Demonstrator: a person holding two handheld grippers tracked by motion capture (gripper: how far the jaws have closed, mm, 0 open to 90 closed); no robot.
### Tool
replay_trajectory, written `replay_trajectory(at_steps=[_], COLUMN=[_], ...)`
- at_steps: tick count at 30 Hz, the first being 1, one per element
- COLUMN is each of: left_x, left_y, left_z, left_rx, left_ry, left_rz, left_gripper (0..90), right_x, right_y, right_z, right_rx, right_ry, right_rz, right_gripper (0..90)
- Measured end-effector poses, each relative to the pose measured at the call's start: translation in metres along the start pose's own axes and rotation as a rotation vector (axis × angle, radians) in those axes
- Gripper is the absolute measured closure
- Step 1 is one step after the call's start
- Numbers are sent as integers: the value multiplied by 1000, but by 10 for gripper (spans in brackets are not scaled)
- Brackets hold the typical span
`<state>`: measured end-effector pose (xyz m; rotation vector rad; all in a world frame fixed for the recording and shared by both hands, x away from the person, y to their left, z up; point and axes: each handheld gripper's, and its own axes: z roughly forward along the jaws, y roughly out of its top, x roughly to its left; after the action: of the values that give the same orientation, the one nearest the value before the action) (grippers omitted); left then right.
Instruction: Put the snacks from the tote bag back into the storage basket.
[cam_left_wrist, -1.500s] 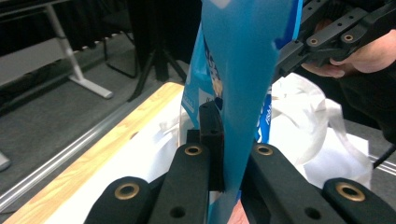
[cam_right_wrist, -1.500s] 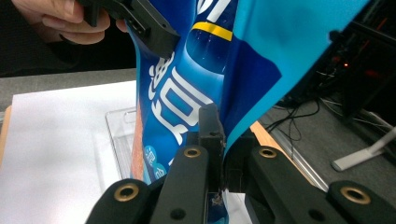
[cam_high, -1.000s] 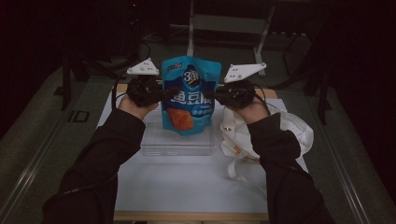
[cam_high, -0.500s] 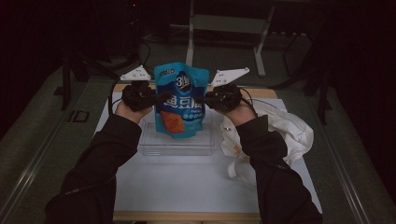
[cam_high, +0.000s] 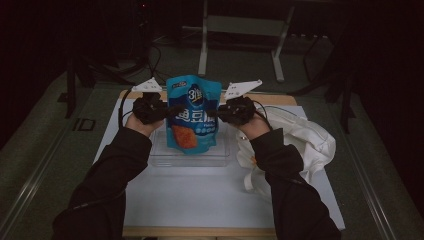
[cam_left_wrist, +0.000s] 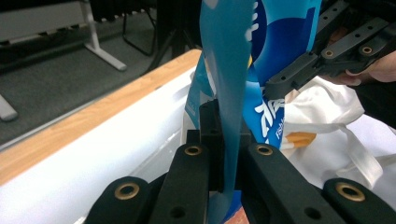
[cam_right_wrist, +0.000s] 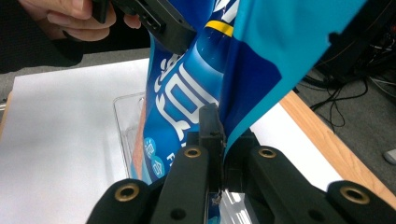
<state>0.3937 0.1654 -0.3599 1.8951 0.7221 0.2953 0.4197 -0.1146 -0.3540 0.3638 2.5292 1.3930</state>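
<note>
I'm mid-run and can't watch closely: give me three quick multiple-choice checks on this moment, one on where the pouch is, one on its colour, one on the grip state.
1. Where is the snack pouch?
A. Held up over the clear tray
B. Lying flat on the white cloth bag
C. On the floor beside the table

2. What is the pouch's main colour?
A. Red
B. Blue
C. Green

3. How is the pouch held?
A. By the left gripper alone
B. By neither gripper
C. By both, the left gripper and the right gripper, one on each side edge

Answers:
1 A: the high view shows it upright between the grippers, above the tray.
2 B: every view shows a blue pouch with white lettering.
3 C: each gripper view shows its own jaws closed on a pouch edge.
</note>
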Motion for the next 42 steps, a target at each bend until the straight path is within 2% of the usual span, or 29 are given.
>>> replay_trajectory(at_steps=[12, 27, 37, 40, 42], left_x=[0, 7, 10, 11, 11], left_y=[-17, -40, -53, -58, -61], left_z=[6, 13, 15, 14, 13], left_rx=[2, 26, 14, -5, -17], left_ry=[-32, -55, -81, -91, -96], left_rz=[-38, -54, -56, -60, -46], left_gripper=[900, 900, 898, 897, 896], right_x=[3, 7, 12, 13, 14], right_y=[-16, -34, -41, -43, -45], right_z=[6, 21, 27, 28, 28], right_rx=[4, 42, 47, 43, 32], right_ry=[19, 35, 34, 35, 38], right_rz=[17, 27, 15, 14, 19], right_gripper=[890, 889, 888, 888, 888])
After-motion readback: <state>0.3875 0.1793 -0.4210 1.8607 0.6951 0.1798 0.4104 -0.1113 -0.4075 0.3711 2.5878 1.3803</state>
